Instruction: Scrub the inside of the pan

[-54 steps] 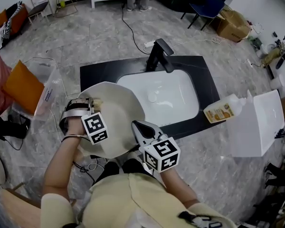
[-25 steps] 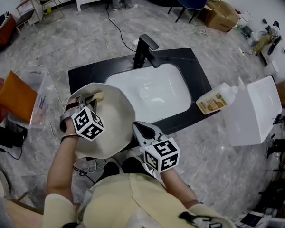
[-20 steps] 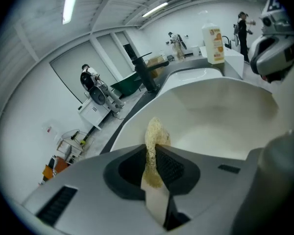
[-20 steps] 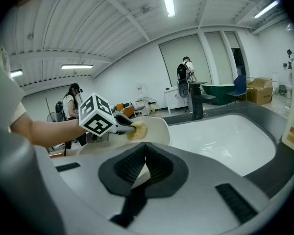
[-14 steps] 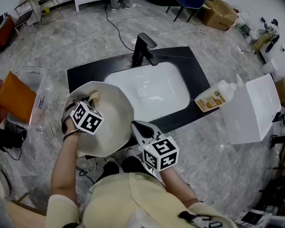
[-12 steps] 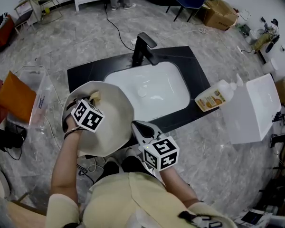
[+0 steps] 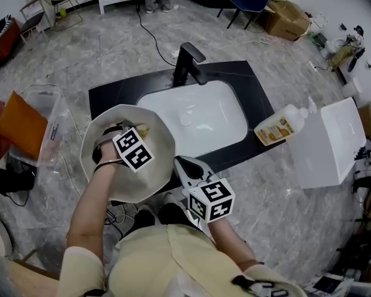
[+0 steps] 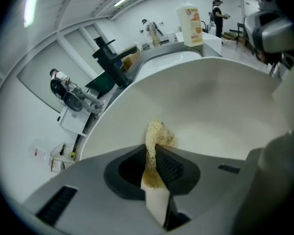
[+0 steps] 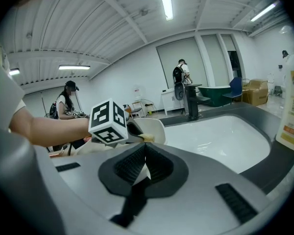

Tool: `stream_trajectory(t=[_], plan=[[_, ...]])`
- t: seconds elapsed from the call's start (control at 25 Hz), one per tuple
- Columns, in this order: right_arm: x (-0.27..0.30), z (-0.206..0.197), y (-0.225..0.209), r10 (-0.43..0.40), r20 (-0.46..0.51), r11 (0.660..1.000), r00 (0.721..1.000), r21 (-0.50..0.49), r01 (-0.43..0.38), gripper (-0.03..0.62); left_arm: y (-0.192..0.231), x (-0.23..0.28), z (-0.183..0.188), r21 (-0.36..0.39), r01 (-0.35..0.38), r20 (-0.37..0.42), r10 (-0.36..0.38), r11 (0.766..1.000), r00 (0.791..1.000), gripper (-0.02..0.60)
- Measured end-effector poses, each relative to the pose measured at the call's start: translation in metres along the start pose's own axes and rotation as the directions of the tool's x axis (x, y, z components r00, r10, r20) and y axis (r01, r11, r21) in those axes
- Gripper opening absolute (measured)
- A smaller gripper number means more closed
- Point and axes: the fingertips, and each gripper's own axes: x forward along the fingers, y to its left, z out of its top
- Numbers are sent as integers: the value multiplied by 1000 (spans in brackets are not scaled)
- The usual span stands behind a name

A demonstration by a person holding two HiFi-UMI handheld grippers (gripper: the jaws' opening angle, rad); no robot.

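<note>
Head view: the pan [image 7: 156, 172] is held at the near edge of the counter [image 7: 111, 95], beside the sink [image 7: 204, 119], its rim clamped by the right gripper [image 7: 183, 167]. A tan sponge [image 8: 157, 132] is pinched in the left gripper [image 8: 155, 148] and set against the pan's inner wall

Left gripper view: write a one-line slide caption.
Left gripper, shut on a yellow sponge, reaches inside the cream pan beside the sink.
</note>
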Motion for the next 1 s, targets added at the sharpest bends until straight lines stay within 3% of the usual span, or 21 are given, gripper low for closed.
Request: stream_trajectory(t=[0.2, 0.52, 0.76, 1.0], plan=[[-9, 7, -27, -70, 25, 997, 997, 23, 69, 15, -29, -1, 11, 145, 94, 39, -101, 985, 994, 54], [-9, 7, -27, -65, 18, 998, 998, 19, 65, 15, -59, -13, 15, 255, 241, 52, -262, 937, 964, 54], [-2, 7, -14, -27, 14, 1000, 1000, 5, 27, 15, -88, -28, 10, 412, 281, 39, -325, 867, 945, 54], [5, 7, -6, 5, 12, 1000, 1000, -5, -5, 15, -105, -40, -2, 487, 301, 22, -356, 820, 934, 54]])
